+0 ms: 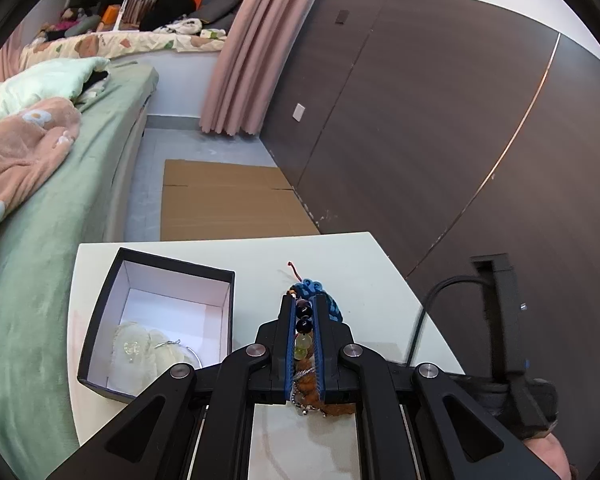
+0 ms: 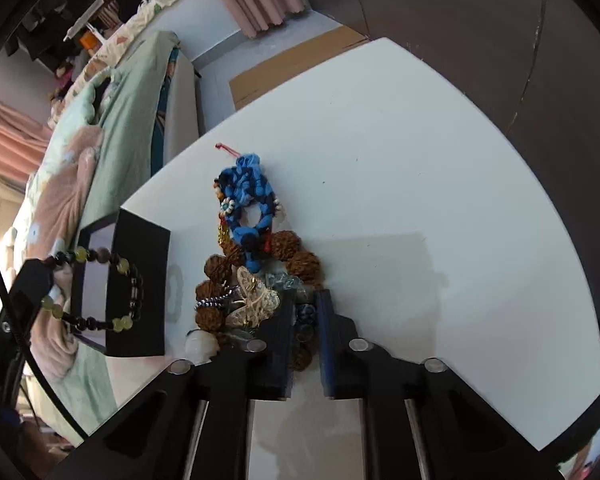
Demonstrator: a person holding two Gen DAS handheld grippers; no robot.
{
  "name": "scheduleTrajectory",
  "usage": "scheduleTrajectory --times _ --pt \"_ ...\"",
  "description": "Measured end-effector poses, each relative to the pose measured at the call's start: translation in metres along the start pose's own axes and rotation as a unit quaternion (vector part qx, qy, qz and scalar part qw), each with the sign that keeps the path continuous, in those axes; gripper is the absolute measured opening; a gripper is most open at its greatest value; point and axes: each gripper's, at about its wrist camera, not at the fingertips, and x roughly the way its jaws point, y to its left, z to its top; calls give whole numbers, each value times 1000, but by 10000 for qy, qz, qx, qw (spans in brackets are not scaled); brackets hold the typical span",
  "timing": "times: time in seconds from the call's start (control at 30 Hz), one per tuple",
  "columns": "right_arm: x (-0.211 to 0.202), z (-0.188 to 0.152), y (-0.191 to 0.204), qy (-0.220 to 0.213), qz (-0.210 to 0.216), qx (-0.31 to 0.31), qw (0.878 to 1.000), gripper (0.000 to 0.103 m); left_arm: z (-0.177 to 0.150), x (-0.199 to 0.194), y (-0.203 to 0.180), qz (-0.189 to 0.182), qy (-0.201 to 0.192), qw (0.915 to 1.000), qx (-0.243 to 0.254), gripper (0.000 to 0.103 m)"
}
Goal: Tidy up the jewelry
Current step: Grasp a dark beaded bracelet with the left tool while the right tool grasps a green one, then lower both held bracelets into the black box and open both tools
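On the white desk point(image 2: 400, 160), I had my left tool point(image 1: 303, 320) nearly closed on a bead bracelet point(image 1: 303, 318), dark and yellow beads pinched between its blue pads. From the right wrist view that same bracelet point(image 2: 112, 280) hung as an open loop from the left tool point(image 2: 32, 284) at about nine o'clock, in front of the black box point(image 2: 140, 280), apparently clear of the desk.

My right tool point(image 2: 305, 312) sat down in the jewelry pile point(image 2: 252, 280), jaws a narrow gap apart, with a dark blue bead point(image 2: 306, 314) and brown beads between them; I could not tell whether the pads were actually gripping anything.

The pile lay on the desk at twelve o'clock from the right tool. It held a blue braided band point(image 2: 252, 208) with a red cord at its far end, a brown seed-bead bracelet point(image 2: 292, 256) curled around it, a gold filigree butterfly point(image 2: 256, 300) and a pale stone point(image 2: 202, 346) at the near edge.

The box point(image 1: 156, 320) stood open at ten o'clock from the left tool, just beside the pile, with pale translucent pieces point(image 1: 140, 350) and a silver hoop point(image 1: 188, 350) lying on its white floor. A green bed point(image 1: 60, 220) ran along the desk's left side.
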Motion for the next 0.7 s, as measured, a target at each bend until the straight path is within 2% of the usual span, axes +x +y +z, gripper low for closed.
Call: scheduleTrajectory --times 0.17,0.37,0.7 --pt "-23 6 -10 -375 502 208 9978 11 0 0 0 6 3 10000 5 8" --pt "-45 8 -14 -631 1579 375 9847 11 1 -3 3 48 -28 10000 -8 8" --pt "-61 10 20 -999 2314 149 9676 11 8 -27 22 196 -587 9977 -280 8"
